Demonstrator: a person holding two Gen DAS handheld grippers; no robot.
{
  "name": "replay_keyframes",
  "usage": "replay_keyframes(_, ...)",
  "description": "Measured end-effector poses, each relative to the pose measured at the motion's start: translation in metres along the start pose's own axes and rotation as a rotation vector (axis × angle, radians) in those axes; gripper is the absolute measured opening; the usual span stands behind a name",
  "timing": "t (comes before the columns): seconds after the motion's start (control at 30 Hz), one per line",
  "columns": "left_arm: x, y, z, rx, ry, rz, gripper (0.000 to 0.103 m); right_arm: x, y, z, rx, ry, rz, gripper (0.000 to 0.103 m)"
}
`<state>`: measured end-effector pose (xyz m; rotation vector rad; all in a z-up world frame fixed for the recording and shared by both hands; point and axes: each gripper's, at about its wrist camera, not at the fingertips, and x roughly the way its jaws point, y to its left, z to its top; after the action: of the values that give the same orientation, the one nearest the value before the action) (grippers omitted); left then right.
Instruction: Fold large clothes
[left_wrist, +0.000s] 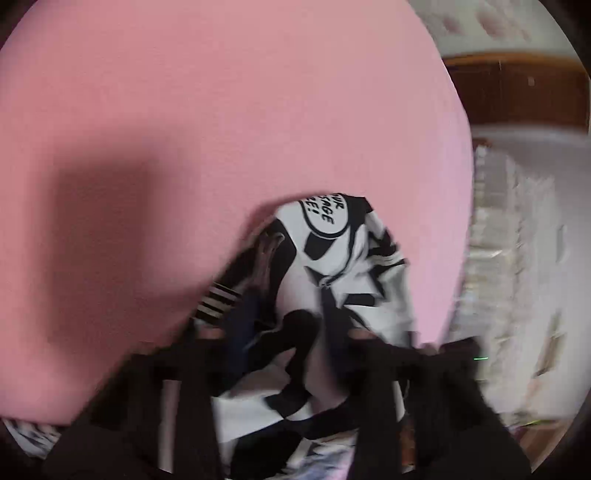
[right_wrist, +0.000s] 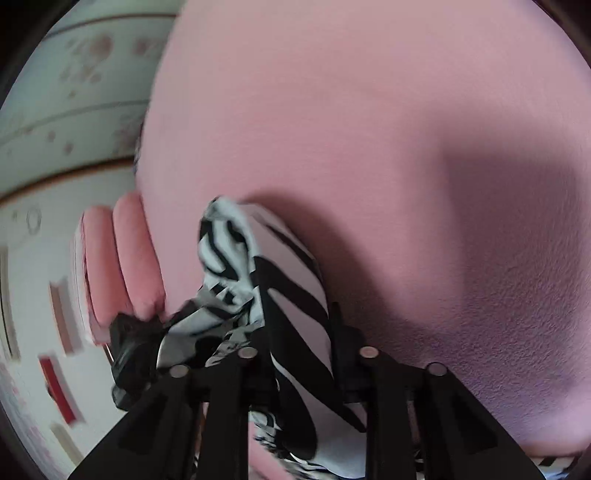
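Left wrist view: my left tool (left_wrist: 284, 339) grips the black-and-white printed garment (left_wrist: 343, 258), bunched between its fingers above the pink bed (left_wrist: 221, 110). My right tool (right_wrist: 306, 354) pinches another fold of it (right_wrist: 291, 295) — cloth trailing toward the bed's edge beside pink pillows (right_wrist: 122, 266).

A: The left gripper (left_wrist: 284, 354) is smeared with motion; can you tell how its jaws stand?

B: No. The garment (left_wrist: 332, 266) hides its fingertips, and the printed words are partly folded away.

A: And the right gripper (right_wrist: 301, 347)?

B: Cloth (right_wrist: 295, 295) bunches between the fingers, running off the bottom edge.
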<state>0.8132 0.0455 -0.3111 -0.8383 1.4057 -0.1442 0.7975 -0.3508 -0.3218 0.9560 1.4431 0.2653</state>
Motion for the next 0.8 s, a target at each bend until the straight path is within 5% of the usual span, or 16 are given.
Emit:
replay_keyframes(0.1, -0.006, -0.011, -0.017, 0.107, -0.006, -0.011, 0.002, -0.01, 0.011, -0.018, -0.052, -0.006, 0.033, 0.012)
replay_keyframes(0.27, -0.04, -0.025, -0.052, 0.202, -0.042, -0.129, 0.001, -0.036, 0.024, -0.05, -0.159, 0.013, 0.117, 0.011)
replay_keyframes(0.47, -0.107, -0.046, -0.107, 0.436, -0.102, -0.227, 0.001, -0.074, 0.045, -0.111, -0.385, 0.027, 0.182, 0.011)
replay_keyframes(0.8, -0.184, -0.034, -0.232, 0.73, -0.107, -0.22, 0.001, -0.09, 0.023, -0.219, -0.597, 0.031, 0.028, 0.011)
